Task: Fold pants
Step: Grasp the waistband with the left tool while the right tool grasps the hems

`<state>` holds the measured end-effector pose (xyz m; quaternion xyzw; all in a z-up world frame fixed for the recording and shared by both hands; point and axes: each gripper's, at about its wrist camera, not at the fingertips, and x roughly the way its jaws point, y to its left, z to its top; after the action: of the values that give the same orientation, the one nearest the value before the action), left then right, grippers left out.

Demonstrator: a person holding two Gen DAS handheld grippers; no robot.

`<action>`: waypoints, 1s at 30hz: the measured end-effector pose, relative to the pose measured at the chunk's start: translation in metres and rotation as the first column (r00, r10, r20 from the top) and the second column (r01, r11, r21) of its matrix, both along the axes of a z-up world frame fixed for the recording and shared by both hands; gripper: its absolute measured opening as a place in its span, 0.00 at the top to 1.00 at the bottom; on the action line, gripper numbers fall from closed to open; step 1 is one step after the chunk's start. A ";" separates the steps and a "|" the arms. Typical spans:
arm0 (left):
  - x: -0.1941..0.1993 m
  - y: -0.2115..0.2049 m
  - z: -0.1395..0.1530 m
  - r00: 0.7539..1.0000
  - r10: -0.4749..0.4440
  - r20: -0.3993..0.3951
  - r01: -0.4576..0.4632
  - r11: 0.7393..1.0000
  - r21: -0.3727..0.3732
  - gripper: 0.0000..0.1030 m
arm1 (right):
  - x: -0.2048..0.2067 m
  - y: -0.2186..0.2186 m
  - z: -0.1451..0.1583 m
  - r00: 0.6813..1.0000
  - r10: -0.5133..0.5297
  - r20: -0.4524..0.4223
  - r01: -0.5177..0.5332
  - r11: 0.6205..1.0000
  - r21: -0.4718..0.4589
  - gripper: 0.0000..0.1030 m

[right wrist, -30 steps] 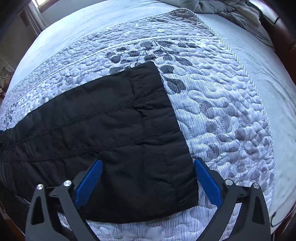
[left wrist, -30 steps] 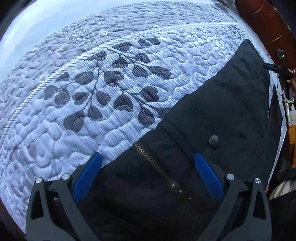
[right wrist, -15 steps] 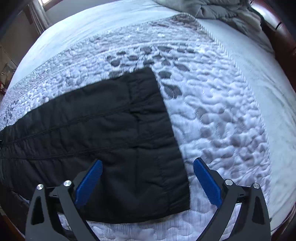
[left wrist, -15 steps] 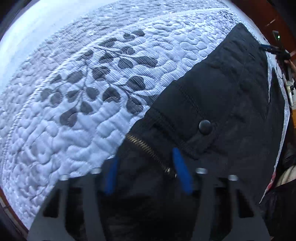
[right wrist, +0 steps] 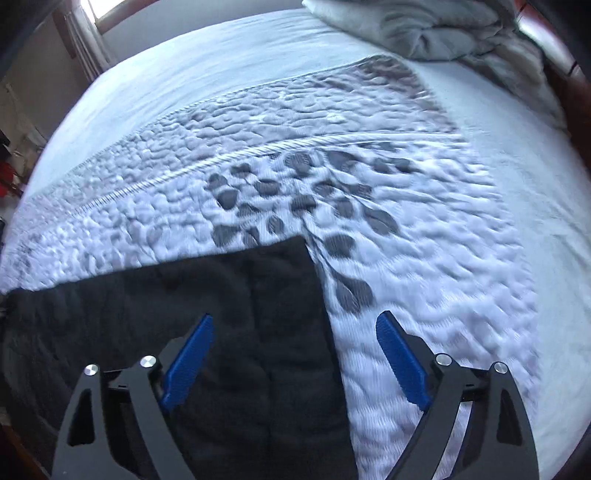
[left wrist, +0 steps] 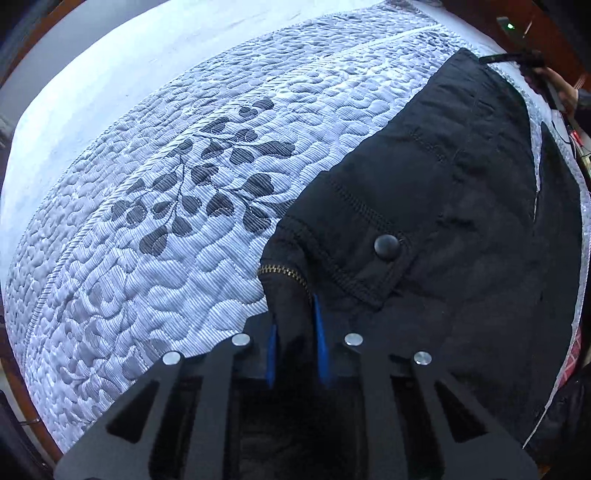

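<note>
Black pants lie spread on a quilted bedspread. In the left wrist view I see the waist end, with a black button and a brass zipper. My left gripper is shut on the waistband fabric next to the zipper. In the right wrist view the leg end of the pants lies flat, hem edge to the right. My right gripper is open, low over the hem, its left pad over the cloth and its right pad over the quilt.
The quilt has a grey leaf pattern and lies on a pale sheet. A crumpled grey blanket sits at the far right. A dark wooden bed frame runs along the edge. The right gripper shows far off in the left wrist view.
My left gripper has closed from wide open onto the waistband by the zipper. My right gripper has moved forward and down over the hem, staying open.
</note>
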<state>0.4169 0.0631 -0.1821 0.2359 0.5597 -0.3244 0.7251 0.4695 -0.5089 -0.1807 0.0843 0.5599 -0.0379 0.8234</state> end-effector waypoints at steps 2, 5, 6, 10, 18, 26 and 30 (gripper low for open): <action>-0.005 0.008 0.001 1.000 0.007 -0.004 -0.007 1.000 -0.001 0.86 | 0.015 -0.003 -0.005 1.000 0.002 0.009 -0.002 0.999 0.046 0.13; -0.001 0.009 0.001 1.000 0.009 -0.009 -0.009 1.000 0.004 0.85 | 0.037 -0.004 -0.020 0.999 0.002 -0.035 -0.001 1.000 0.028 0.17; 0.001 0.007 -0.001 1.000 0.008 -0.010 -0.008 1.000 0.007 0.85 | 0.041 -0.003 -0.023 0.999 0.007 -0.041 -0.007 1.000 0.014 0.18; 0.015 0.002 -0.009 0.998 0.046 -0.042 -0.044 0.998 0.035 0.82 | 0.052 0.008 -0.024 0.997 0.071 -0.037 -0.071 0.997 -0.005 0.56; 0.001 -0.012 0.001 0.996 0.083 0.026 -0.084 0.995 0.045 0.85 | 0.021 0.035 0.020 0.980 0.174 0.091 -0.165 0.981 -0.106 0.75; -0.076 -0.004 0.064 0.985 0.078 0.155 -0.071 0.996 -0.050 0.89 | -0.063 0.053 0.120 0.896 0.205 0.394 -0.183 0.979 -0.093 0.75; -0.134 0.007 0.097 0.974 0.088 0.209 -0.070 0.993 -0.096 0.89 | -0.129 0.052 0.155 0.838 0.192 0.510 -0.175 0.981 -0.082 0.75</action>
<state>0.2830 0.0702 -0.0850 0.2147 0.4732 -0.2924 0.8028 0.3406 -0.4570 -0.0254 0.0240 0.3237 0.0560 0.9442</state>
